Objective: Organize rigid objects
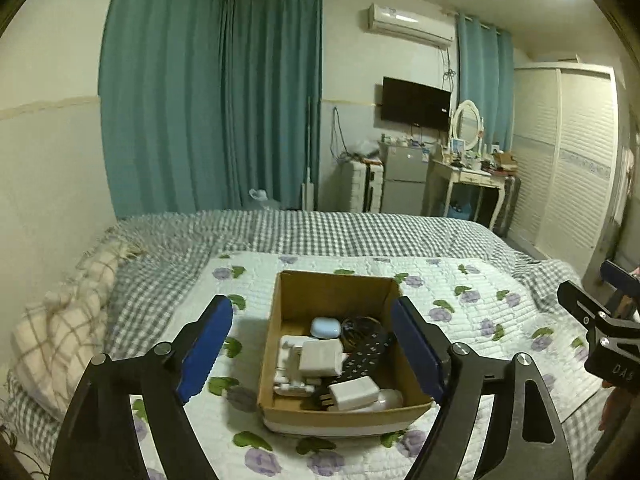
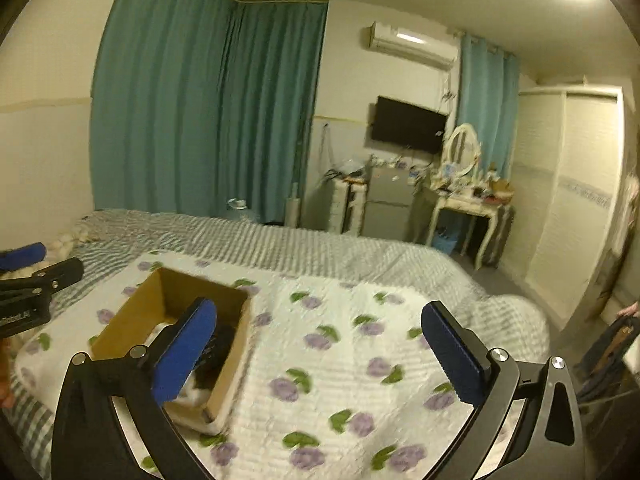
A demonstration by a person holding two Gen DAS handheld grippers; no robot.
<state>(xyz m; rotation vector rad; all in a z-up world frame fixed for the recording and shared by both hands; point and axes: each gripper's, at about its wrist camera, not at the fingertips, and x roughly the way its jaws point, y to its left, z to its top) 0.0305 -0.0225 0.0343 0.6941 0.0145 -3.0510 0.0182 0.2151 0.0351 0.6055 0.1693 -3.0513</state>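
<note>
A brown cardboard box stands on the flowered quilt. It holds white chargers, a pale blue earbud case, a black dotted item and a white plug. My left gripper is open and empty, its blue pads on either side of the box, above it. My right gripper is open and empty, to the right of the box; its left pad hides part of the contents. The right gripper also shows at the right edge of the left wrist view.
The quilt lies on a bed with a grey checked cover. A plaid blanket lies at the left. Teal curtains, a small fridge, a dressing table and a white wardrobe stand beyond the bed.
</note>
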